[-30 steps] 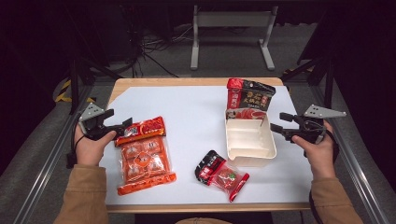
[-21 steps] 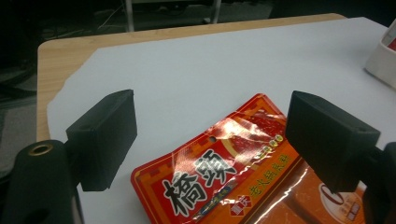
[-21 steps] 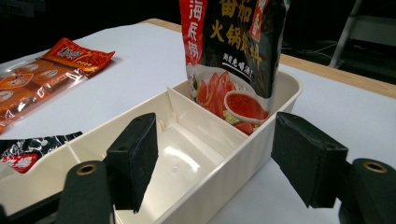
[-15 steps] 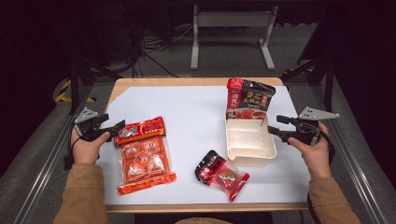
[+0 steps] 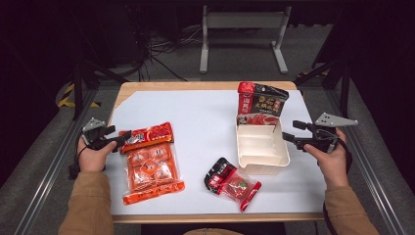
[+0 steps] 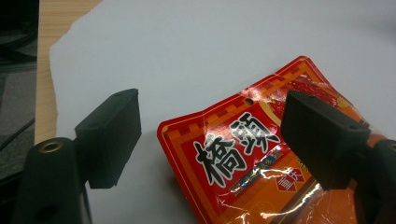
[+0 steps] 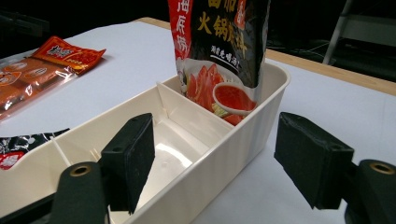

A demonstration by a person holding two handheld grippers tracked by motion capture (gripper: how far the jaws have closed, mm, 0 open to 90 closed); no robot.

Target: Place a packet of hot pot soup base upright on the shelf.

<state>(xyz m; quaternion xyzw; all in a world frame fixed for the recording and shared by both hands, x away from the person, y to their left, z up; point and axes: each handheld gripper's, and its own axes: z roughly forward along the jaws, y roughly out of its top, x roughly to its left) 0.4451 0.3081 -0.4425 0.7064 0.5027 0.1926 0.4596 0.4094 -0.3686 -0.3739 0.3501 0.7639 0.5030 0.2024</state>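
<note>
The left tool stands released, its jaws, which have just been closing a little, straddling the top corner of the orange pack without pressing it. The pack lies flat near the bench's left edge. It looks light, limp and slick: a film pouch with lumpy sachets inside, likely to sag and slide. The flat sealed header is the best place to pinch. The right tool, jaws also apart and just opening, straddles the wall of the tray near the right edge; that wall is stiff and thin.
</note>
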